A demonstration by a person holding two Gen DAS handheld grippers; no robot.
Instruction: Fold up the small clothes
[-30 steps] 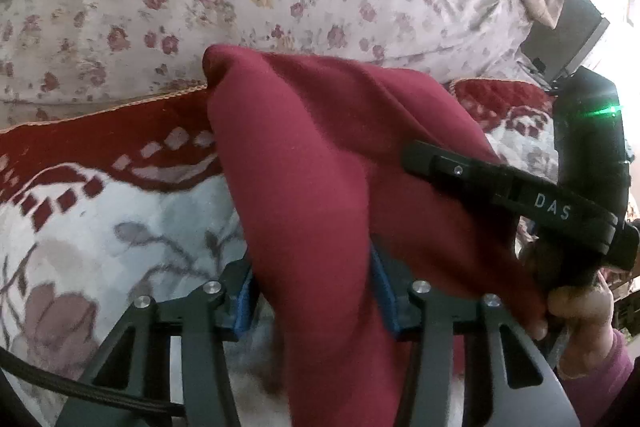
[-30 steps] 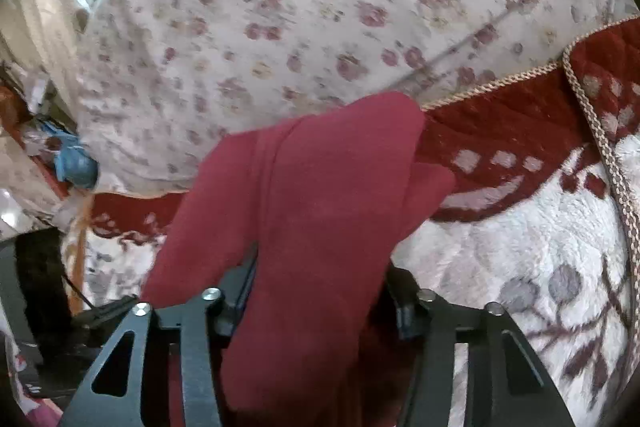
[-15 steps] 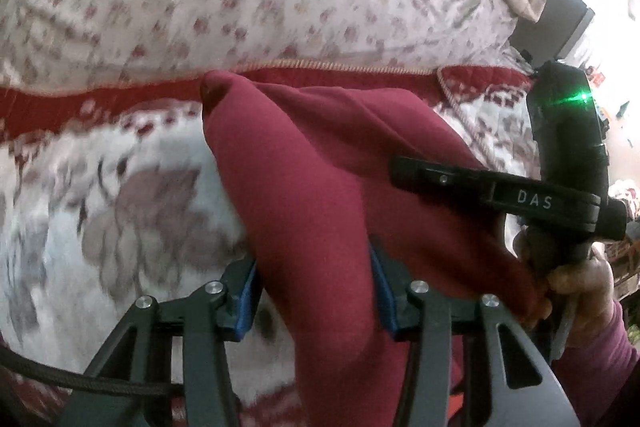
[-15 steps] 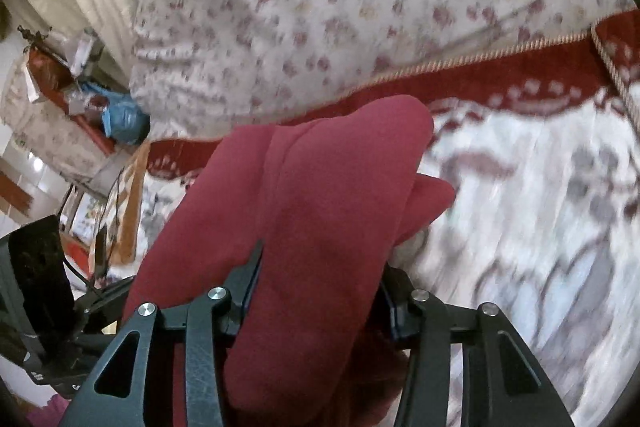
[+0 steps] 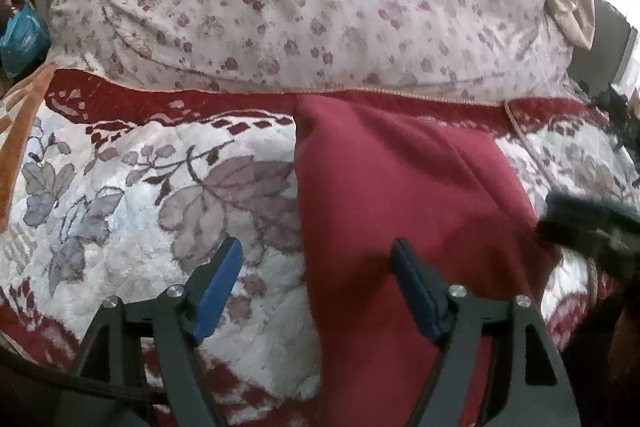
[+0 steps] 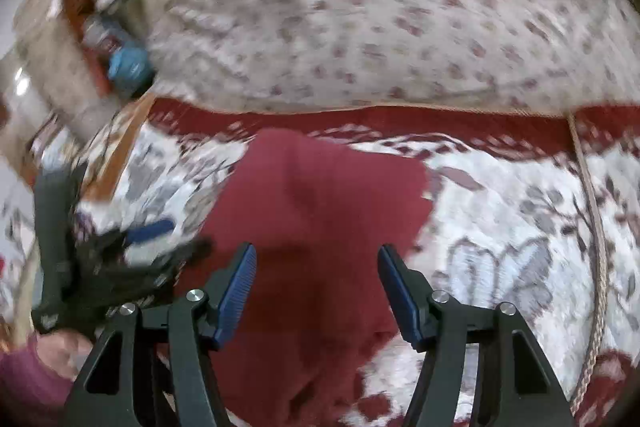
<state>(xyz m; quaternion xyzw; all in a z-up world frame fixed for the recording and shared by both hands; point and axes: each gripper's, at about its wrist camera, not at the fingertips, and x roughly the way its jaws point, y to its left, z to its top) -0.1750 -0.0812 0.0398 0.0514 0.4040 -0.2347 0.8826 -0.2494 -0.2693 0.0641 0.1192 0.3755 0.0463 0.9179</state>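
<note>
**Left wrist view: red garment laid down, both grippers let go**

Left wrist view shows the left gripper [image 5: 316, 267] with its jaws apart, the blue pads clear of any cloth between them. The red garment [image 5: 400, 195] lies on the patterned blanket [image 5: 120, 211], its left edge running just inside the right-hand blue pad, so that finger sits over the cloth while the other sits over bare blanket. At the right edge of this view a dark blurred shape is probably the other tool; I cannot tell more.

From the right wrist view, the right gripper [image 6: 316, 279] is likewise spread wide, hovering over the garment [image 6: 320, 211] with nothing pinched. The left tool appears as a blurred dark form at the left of that view.

The step in hand looks like the release after a fold has been laid down. Judging by the compact, doubled shape, the fold is well along, possibly near finished. The next move likely calls for either smoothing the cloth or picking an edge for one more fold; that needs a clean pinch on a single edge, without catching the plush blanket beneath.

The garment is a soft, thick, deep-red knit or fleece, lumpy rather than flat, with a rounded far corner near the blanket's red border. A floral quilt [image 5: 300, 7] rises behind it.
</note>
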